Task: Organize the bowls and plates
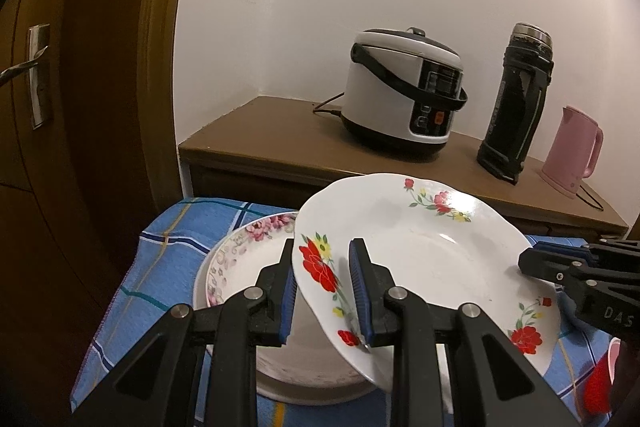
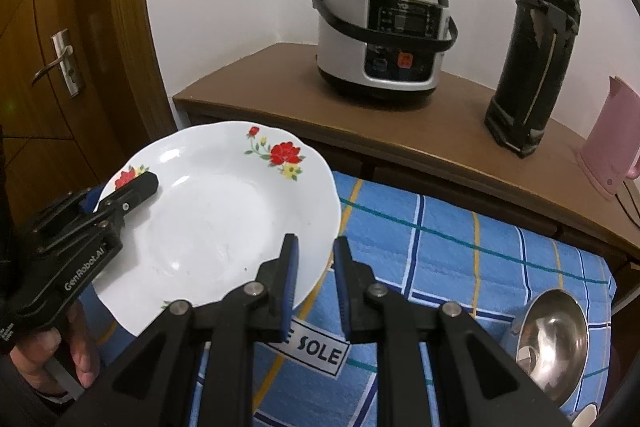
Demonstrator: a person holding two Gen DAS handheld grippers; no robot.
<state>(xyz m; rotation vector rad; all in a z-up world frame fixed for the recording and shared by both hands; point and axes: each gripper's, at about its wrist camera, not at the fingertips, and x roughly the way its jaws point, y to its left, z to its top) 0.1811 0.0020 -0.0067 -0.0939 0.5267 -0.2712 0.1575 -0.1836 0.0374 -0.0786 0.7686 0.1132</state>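
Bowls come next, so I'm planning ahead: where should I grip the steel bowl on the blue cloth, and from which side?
Pinch the steel bowl by its thin rim, one finger inside and one outside, coming down from above. It sits upright and open, and its rounded wall looks too wide and smooth to span.

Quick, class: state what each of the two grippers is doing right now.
Left gripper: shut on the rim of the red-flowered plate, holding it up.
Right gripper: shut on the same plate's opposite rim.
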